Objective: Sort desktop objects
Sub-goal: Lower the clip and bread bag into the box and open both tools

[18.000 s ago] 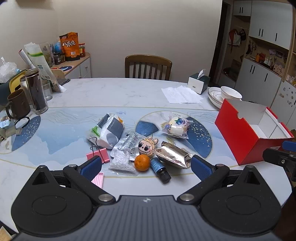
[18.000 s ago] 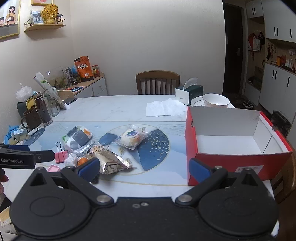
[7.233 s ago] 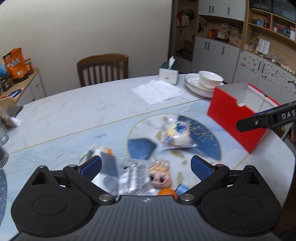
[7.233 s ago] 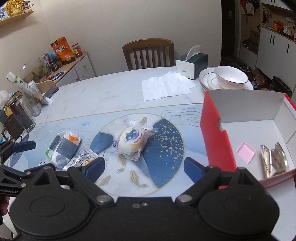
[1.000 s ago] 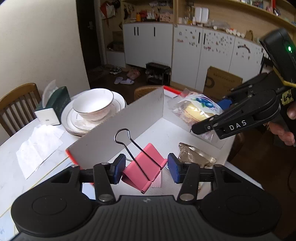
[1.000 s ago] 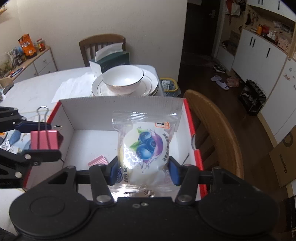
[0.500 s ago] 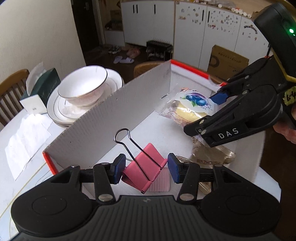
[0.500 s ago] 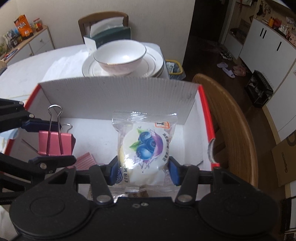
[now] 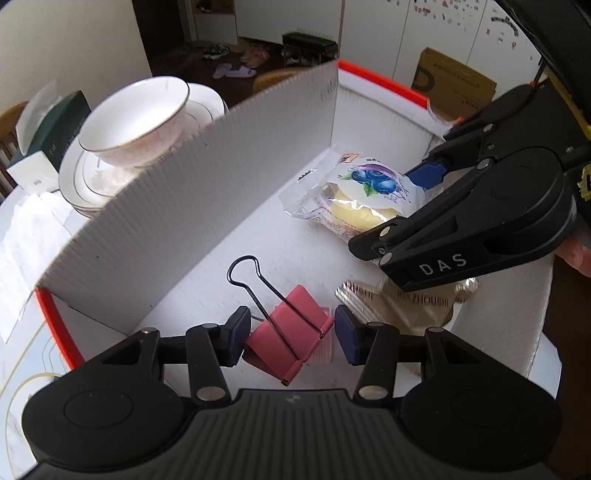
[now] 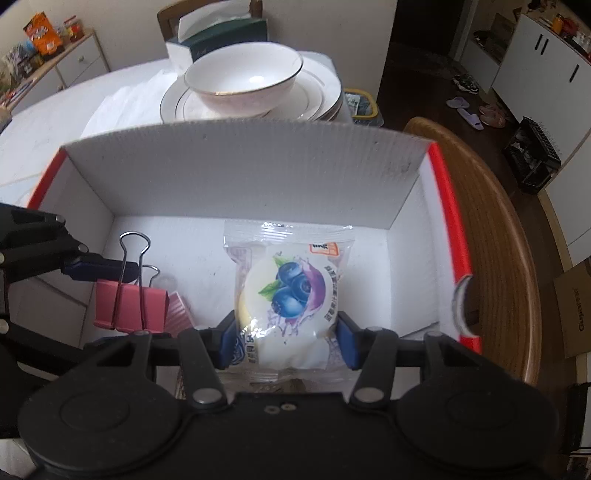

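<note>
Both grippers are down inside the red box [image 9: 384, 79] with white walls [image 10: 240, 170]. My left gripper [image 9: 291, 338] is shut on a pink binder clip [image 9: 286, 332] with black wire handles, held just above the box floor; the clip also shows in the right wrist view [image 10: 129, 304]. My right gripper [image 10: 282, 341] is shut on a blueberry snack packet [image 10: 288, 291], low in the box; the packet also shows in the left wrist view [image 9: 354, 197]. A gold foil packet [image 9: 402, 302] and a pink pad [image 10: 179, 310] lie on the box floor.
A white bowl [image 10: 243, 83] on stacked plates [image 10: 321, 99] stands just behind the box, with a green tissue box [image 10: 221, 31] beyond. A wooden chair back [image 10: 495, 229] curves round the box's right side. White paper [image 9: 26, 236] lies on the table left of the box.
Both grippers have come lower into the box with the clip and the snack packet still held. The snack packet now sits near the box floor.
</note>
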A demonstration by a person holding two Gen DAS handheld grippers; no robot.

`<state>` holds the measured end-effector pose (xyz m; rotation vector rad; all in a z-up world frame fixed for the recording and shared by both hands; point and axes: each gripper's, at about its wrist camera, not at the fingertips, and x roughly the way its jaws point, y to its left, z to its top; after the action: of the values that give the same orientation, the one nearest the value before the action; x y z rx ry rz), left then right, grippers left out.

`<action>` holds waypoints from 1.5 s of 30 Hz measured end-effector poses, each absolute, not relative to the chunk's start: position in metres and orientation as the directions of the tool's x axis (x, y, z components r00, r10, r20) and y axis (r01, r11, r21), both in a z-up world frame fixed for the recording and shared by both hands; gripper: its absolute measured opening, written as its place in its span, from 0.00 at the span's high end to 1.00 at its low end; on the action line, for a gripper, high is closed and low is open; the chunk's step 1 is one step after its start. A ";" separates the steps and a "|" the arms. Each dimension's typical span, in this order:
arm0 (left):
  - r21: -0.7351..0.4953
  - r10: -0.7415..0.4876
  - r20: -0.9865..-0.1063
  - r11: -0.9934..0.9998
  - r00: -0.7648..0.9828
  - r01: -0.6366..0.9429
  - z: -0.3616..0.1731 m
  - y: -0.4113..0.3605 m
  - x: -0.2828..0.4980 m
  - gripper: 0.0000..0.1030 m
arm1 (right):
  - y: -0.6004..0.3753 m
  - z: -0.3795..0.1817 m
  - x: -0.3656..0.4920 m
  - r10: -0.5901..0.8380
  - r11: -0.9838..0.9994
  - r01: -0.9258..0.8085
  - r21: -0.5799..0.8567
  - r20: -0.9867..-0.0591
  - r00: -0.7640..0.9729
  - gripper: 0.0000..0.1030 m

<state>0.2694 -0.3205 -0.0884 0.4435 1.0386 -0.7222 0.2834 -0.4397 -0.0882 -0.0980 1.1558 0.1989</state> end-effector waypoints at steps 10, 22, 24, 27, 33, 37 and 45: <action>-0.016 -0.284 -0.927 0.683 0.245 0.730 -0.099 -0.327 0.276 0.53 | -0.435 -0.099 0.291 0.093 0.981 -0.192 0.024 -0.929 0.359 0.49; -0.044 -0.292 -0.933 0.671 0.209 0.740 -0.098 -0.326 0.279 0.45 | -0.432 -0.098 0.291 0.084 0.984 -0.179 0.020 -0.929 0.361 0.32; -0.037 -0.294 -0.930 0.672 0.221 0.740 -0.096 -0.324 0.277 0.41 | -0.433 -0.096 0.291 0.087 0.985 -0.172 0.025 -0.928 0.363 0.30; -0.039 -0.308 -0.922 0.674 0.233 0.737 -0.091 -0.321 0.274 0.41 | -0.434 -0.090 0.288 0.094 0.985 -0.169 0.032 -0.924 0.372 0.28; -0.047 -0.349 -0.899 0.679 0.265 0.732 -0.075 -0.313 0.264 0.39 | -0.437 -0.071 0.276 0.120 0.985 -0.163 0.058 -0.905 0.408 0.26; -0.063 -0.394 -0.870 0.685 0.296 0.725 -0.062 -0.305 0.250 0.39 | -0.439 -0.054 0.263 0.153 0.979 -0.189 0.076 -0.887 0.436 0.24; -0.085 -0.463 -0.809 0.703 0.363 0.706 -0.036 -0.291 0.229 0.39 | -0.447 -0.020 0.229 0.220 0.968 -0.220 0.121 -0.830 0.512 0.18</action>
<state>0.2295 -0.2909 -0.0359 0.2981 0.9291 -0.7661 0.2285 -0.4467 -0.0201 0.0009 0.9983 0.2645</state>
